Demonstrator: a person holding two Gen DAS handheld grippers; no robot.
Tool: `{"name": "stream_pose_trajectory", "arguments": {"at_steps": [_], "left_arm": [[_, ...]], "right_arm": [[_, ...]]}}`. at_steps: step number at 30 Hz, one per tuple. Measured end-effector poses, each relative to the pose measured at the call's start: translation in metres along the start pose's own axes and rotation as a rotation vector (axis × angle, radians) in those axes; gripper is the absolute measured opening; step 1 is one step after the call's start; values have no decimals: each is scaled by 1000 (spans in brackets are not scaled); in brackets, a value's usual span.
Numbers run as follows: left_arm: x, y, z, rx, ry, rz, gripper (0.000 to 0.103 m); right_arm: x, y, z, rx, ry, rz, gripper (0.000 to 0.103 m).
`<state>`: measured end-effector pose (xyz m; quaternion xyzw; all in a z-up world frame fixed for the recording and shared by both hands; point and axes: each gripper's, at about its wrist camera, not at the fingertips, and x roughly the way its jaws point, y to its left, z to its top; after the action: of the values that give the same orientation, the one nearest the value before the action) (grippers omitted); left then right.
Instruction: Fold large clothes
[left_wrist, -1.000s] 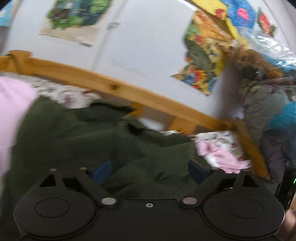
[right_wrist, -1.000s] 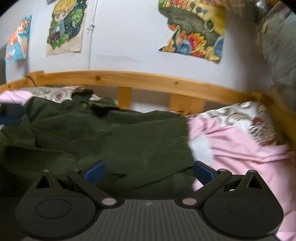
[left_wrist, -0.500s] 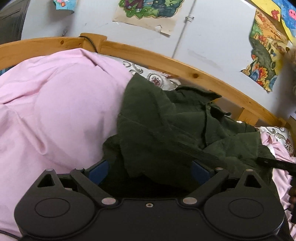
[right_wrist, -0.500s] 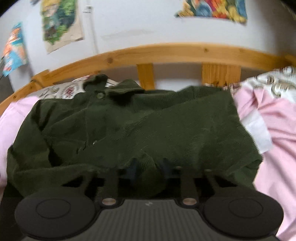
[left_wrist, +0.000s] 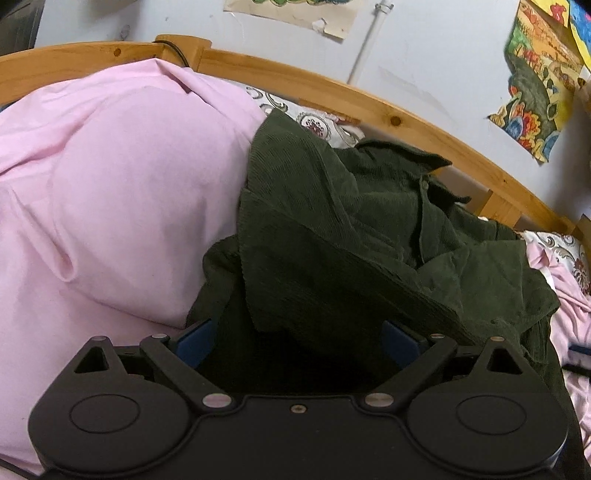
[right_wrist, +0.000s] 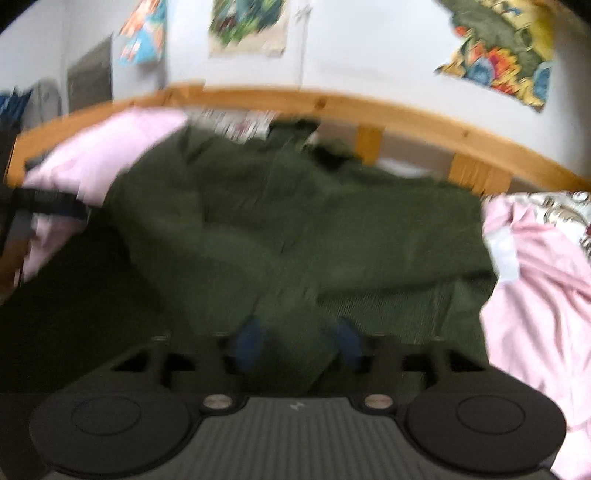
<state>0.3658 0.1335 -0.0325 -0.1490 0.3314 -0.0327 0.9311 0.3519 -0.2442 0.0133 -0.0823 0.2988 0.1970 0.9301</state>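
A dark green corduroy shirt (left_wrist: 332, 229) lies crumpled on a bed, its collar toward the wooden rail. My left gripper (left_wrist: 297, 332) is open over the shirt's left edge. Loose cloth lies between its blue pads (left_wrist: 195, 336), which stand wide apart and do not press on it. In the blurred right wrist view, my right gripper (right_wrist: 297, 343) is at the near hem of the shirt (right_wrist: 332, 229). Its jaws are opening, with a ridge of green cloth still between the pads (right_wrist: 247, 343).
A pink duvet (left_wrist: 110, 192) bulges to the left of the shirt, and more pink bedding (right_wrist: 535, 288) lies to the right. A wooden bed rail (left_wrist: 369, 107) runs behind, under a white wall with posters (left_wrist: 535, 85). Patterned sheet (left_wrist: 314, 123) shows by the rail.
The left gripper swung left and down to the shirt's left edge, then held still. The right gripper shut on the near hem, and its pads have since spread apart while it shifted.
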Motion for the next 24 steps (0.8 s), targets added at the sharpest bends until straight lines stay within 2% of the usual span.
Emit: {"name": "stream_pose_trajectory", "arguments": {"at_steps": [1,3,5,7,8,9,10,11,12,13,14,18,21,24], "left_arm": [[2,-1,0,3,7,8,93],[5,-3,1,4,20,6,87],[10,-4,1,-7,32,-4,84],[15,-3,2,-27,44,-15,76],[17,-2,2,-40,51,-27,68],[20,-1,3,-56,58,-33,57],[23,0,4,-74,66,-34,51],[25,1,4,-85,72,-33,33],[27,2,4,-95,78,-23,15],[28,4,5,-106,82,-19,5],[28,5,5,-113,75,-14,2],[18,6,7,-126,22,-42,1],[12,1,8,-127,-24,-92,1],[17,-11,8,-82,-34,-81,1]], "right_arm": [[9,-4,11,8,-9,9,59],[34,-13,29,18,34,74,70],[62,-22,37,58,67,173,70],[93,-31,36,121,165,293,70],[103,-33,34,148,204,334,68],[110,-31,34,154,228,367,62],[110,-26,35,125,233,363,51],[108,-19,36,81,235,355,9],[103,-14,38,55,234,359,7],[96,-10,41,40,226,354,6],[87,-3,49,-2,212,329,5],[35,23,92,-210,66,217,4],[12,36,126,-393,-60,93,4],[23,40,136,-514,-63,19,5]]}}
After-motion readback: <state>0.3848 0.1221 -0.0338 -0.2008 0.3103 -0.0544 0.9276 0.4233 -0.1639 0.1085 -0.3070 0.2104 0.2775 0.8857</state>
